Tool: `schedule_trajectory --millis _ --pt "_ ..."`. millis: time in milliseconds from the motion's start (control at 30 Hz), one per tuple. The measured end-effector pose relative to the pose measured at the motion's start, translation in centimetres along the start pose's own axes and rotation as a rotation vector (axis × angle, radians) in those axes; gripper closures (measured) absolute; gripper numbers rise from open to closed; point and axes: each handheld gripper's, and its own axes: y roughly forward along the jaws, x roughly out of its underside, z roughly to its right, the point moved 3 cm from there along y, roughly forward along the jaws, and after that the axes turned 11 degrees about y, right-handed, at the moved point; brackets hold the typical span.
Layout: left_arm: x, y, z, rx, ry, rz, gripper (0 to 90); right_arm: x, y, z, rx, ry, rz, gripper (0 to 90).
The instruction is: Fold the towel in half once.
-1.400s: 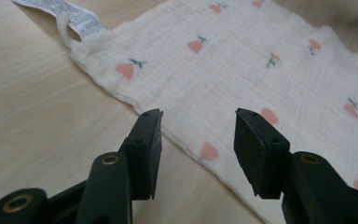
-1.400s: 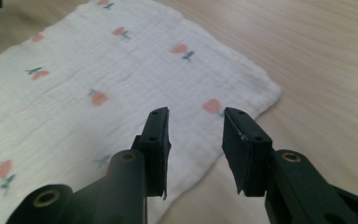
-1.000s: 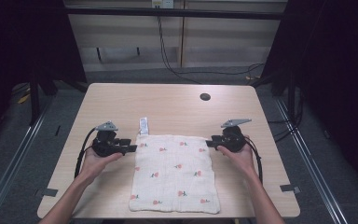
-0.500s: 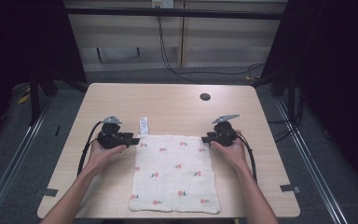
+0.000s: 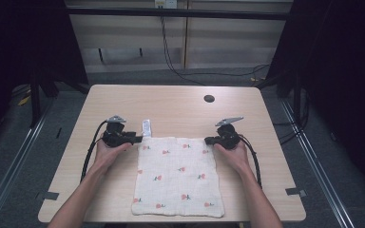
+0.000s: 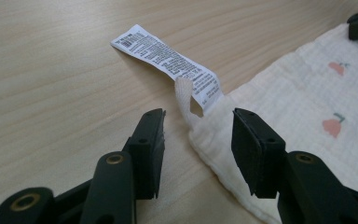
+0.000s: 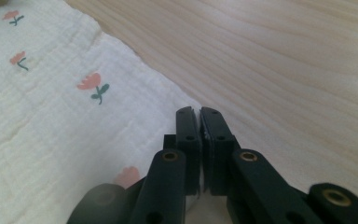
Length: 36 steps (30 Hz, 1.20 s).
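Fingers of the right gripper (image 7: 200, 122) have just pinched shut on the muslin cloth's (image 5: 178, 175) far corner; left gripper (image 6: 196, 135) straddles its tagged corner, spread, ready to lift.

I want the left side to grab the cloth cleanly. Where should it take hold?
At the cloth's far-left corner, coming in low from the left edge. It lies between the left gripper's open fingers; keep clear of the label.
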Motion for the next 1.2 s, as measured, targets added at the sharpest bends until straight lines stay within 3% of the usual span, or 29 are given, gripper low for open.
schedule_trajectory --millis 167,267,333,433,500,567,667,900,1200 --pt "0.3 0.5 -0.1 -0.005 -0.011 0.0 57.4 0.0 -0.2 0.1 -0.011 0.009 0.013 87.1" --pt "0.4 0.9 0.1 0.033 -0.033 0.019 59.4 -0.1 -0.4 -0.2 -0.016 0.001 0.018 87.1" --pt "0.1 1.1 0.6 0.017 0.015 -0.003 60.1 -0.1 -0.4 -0.3 -0.014 0.005 0.014 87.1" --pt "0.1 1.2 1.2 0.0 0.069 -0.018 77.1 0.1 -0.4 -0.1 -0.004 0.008 0.011 87.1" --pt "0.1 1.3 1.2 0.025 0.038 -0.01 84.7 0.3 -0.5 0.0 -0.012 0.024 0.017 87.2" --pt "0.2 1.3 1.0 0.037 0.011 -0.006 85.7 0.5 -0.8 0.1 -0.015 0.03 0.025 87.6" --pt "0.2 1.0 1.0 0.055 0.007 0.005 86.2 0.7 -1.2 0.4 -0.024 0.043 0.04 87.7" --pt "-0.9 -0.9 1.6 0.073 0.028 0.08 86.1 0.1 -2.4 0.1 -0.057 0.054 0.081 87.8" --pt "-1.6 -2.9 3.0 0.097 0.056 0.126 86.1 -0.1 -3.9 -0.3 -0.061 0.059 0.111 87.7"
